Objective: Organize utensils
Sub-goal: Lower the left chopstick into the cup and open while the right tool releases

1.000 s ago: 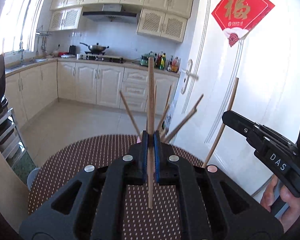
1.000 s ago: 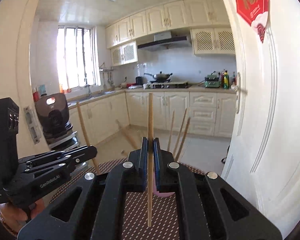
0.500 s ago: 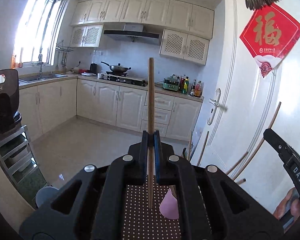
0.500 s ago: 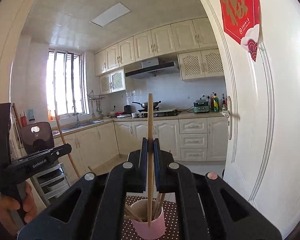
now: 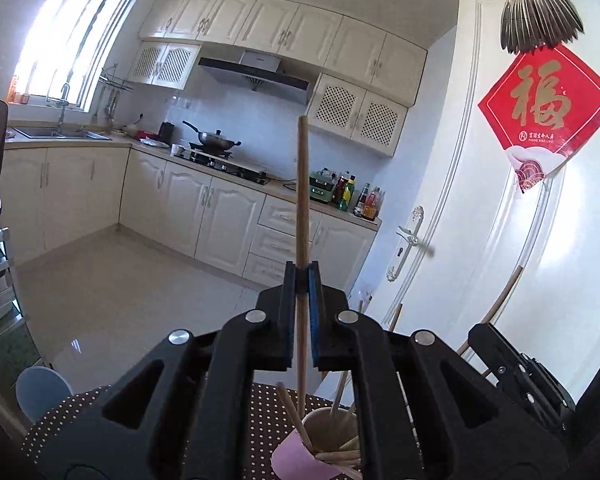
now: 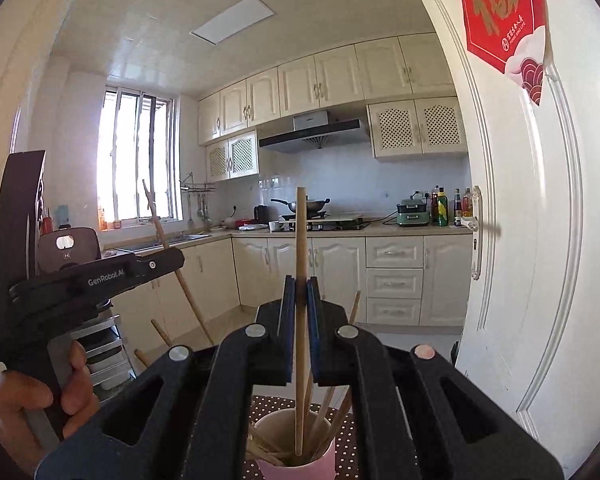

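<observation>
While the left wrist view looks out over the kitchen, the left gripper (image 5: 300, 280) has its fingers clenched on an upright chopstick (image 5: 302, 216) whose long axis runs straight down, its lower tip just above the near-left rim of the pink cup (image 5: 300, 458) on the dotted bench (image 5: 80, 412). In the right wrist view, the right gripper (image 6: 299, 284) likewise grasps a vertical chopstick (image 6: 300, 240), its lower end already inside the cup's mouth among the others, so this hand seems nearer to letting go.
</observation>
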`<state>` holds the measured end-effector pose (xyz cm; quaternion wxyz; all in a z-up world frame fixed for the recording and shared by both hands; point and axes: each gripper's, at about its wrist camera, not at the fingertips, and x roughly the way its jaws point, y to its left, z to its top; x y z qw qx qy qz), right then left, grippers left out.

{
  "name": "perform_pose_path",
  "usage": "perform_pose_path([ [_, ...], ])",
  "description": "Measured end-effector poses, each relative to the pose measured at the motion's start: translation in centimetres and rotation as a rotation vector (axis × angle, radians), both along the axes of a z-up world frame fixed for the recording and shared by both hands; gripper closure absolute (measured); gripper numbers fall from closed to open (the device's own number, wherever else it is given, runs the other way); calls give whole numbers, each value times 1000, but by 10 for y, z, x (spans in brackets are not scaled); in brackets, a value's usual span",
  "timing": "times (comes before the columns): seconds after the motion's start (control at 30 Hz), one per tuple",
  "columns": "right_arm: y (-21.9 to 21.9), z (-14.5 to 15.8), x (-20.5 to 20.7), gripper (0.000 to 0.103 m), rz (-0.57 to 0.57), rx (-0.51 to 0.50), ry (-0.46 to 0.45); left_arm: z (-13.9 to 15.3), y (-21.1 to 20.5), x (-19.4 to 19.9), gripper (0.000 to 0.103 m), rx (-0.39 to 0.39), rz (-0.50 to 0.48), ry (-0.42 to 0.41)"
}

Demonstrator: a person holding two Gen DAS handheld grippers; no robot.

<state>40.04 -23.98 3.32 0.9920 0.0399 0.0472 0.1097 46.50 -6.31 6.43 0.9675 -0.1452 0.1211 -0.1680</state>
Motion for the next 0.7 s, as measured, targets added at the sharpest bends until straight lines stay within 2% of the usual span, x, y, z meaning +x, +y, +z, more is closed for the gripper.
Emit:
perform_pose_path([
  [0.3,-2,-21,7,98,29,-10,69,-20,-14,8,97,16,-52,36],
  [0.37,-2,-24,8,98,31,-15,82,-21,-16,7,97,34,-48,31],
  [0.57,-2,-26,11,98,36,-12,113,-20,-16,5,97,18,-69,48],
  [0.7,0,-26,10,98,34,-10,121,-27,-22,8,96,61,-61,75],
])
